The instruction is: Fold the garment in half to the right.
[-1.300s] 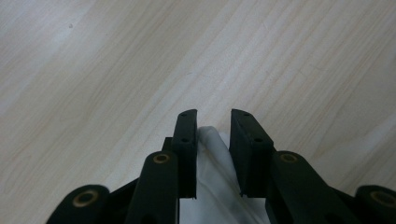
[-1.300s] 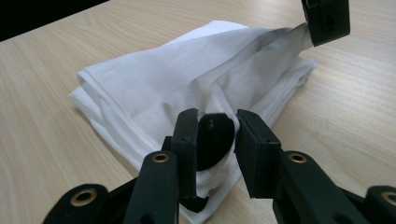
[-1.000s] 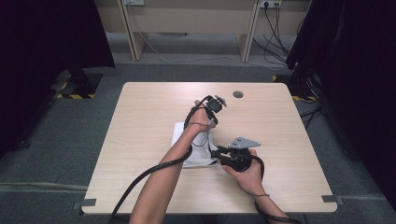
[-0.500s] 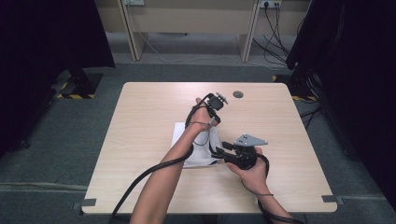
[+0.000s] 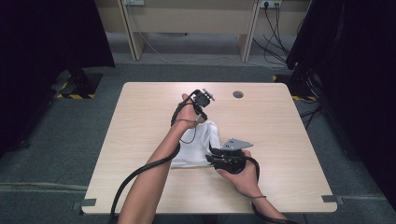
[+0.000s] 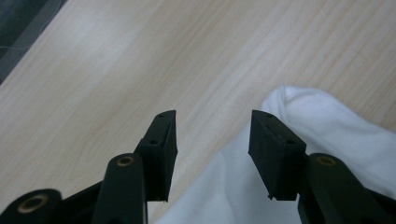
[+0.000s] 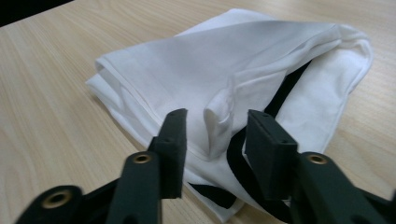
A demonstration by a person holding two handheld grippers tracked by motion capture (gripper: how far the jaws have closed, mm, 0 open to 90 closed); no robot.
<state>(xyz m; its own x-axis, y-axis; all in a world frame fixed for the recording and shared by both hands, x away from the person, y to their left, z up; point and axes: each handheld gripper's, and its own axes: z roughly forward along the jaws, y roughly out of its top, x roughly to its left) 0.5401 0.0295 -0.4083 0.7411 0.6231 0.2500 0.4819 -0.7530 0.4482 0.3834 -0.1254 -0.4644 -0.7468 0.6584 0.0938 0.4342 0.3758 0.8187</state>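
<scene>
Now the folded white cloth lies mid-tabletop. The left gripper has just been opening, its fingers released over the cloth's far edge; the right gripper has been closing around a raised pleat, seemingly not yet pinching. Next: clamp and fold.
</scene>
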